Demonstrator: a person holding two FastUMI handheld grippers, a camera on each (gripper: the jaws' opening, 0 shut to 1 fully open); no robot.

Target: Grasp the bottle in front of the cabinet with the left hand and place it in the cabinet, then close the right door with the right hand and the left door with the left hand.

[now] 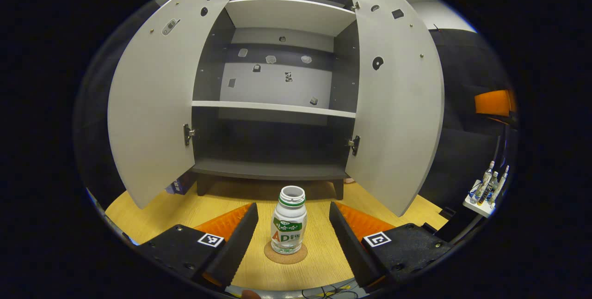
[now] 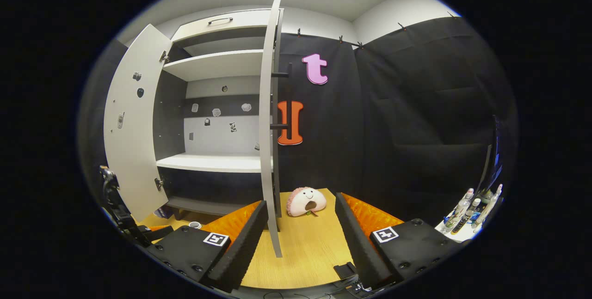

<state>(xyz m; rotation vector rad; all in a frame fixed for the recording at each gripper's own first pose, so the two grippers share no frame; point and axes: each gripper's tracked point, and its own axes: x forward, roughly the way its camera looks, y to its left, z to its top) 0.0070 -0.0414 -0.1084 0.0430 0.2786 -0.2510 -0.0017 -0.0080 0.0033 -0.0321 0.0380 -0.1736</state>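
A small white bottle [image 1: 288, 220] with a green band and an open top stands upright on a round cork coaster [image 1: 285, 253] in front of the cabinet [image 1: 273, 105]. Both cabinet doors, the left door [image 1: 152, 105] and the right door [image 1: 397, 100], stand wide open; the shelves are bare. My left gripper [image 1: 292, 205] is open, one finger on each side of the bottle, apart from it. In the right gripper view my right gripper [image 2: 300, 199] is open and holds nothing; the right door [image 2: 269, 128] shows edge-on just ahead of it. The bottle's top [image 2: 195, 224] peeks out low at the left.
A pink plush toy [image 2: 306, 201] lies on the wooden table [image 2: 305, 248] to the right of the right door. Several small bottles stand on a white tray [image 1: 481, 206] at the far right. The right door's dark handle [image 2: 280, 126] sticks out from its outer face.
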